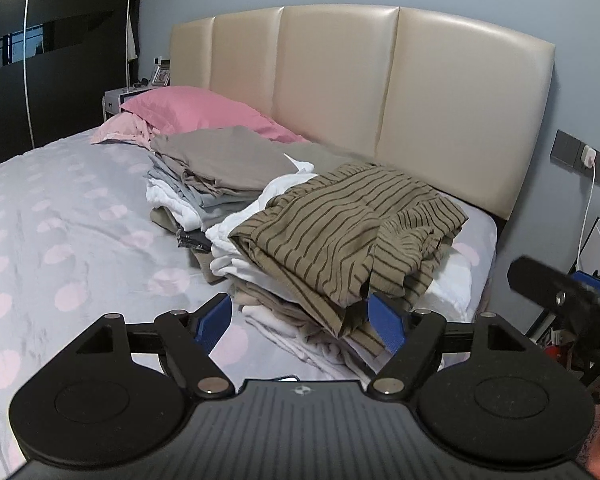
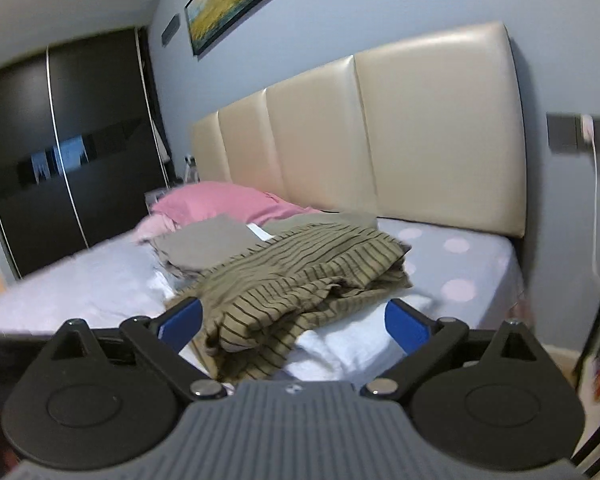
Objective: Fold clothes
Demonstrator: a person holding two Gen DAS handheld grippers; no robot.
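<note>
Striped olive garment (image 1: 348, 232) is lying crumpled on top of a stack of folded clothes, at centre right of the left wrist view and at the centre of the right wrist view (image 2: 300, 284). Left gripper (image 1: 300, 322) is hanging released at the bottom centre of its frame, its blue pads spread wide, the right pad sitting just beside the near edge of the striped cloth, though contact cannot be told. Right gripper (image 2: 296, 324) is likewise standing released and holding nothing, with the garment's near fold lying between its pads in the picture. White clothes (image 1: 236, 240) are showing beneath the striped piece. Farther back, a taupe folded stack (image 1: 220, 164) is sitting to the upper left, beside a pink pillow (image 1: 188, 110). Everything is resting on the dotted bed sheet (image 1: 60, 220), with the beige headboard (image 1: 420, 92) rising behind.
</note>
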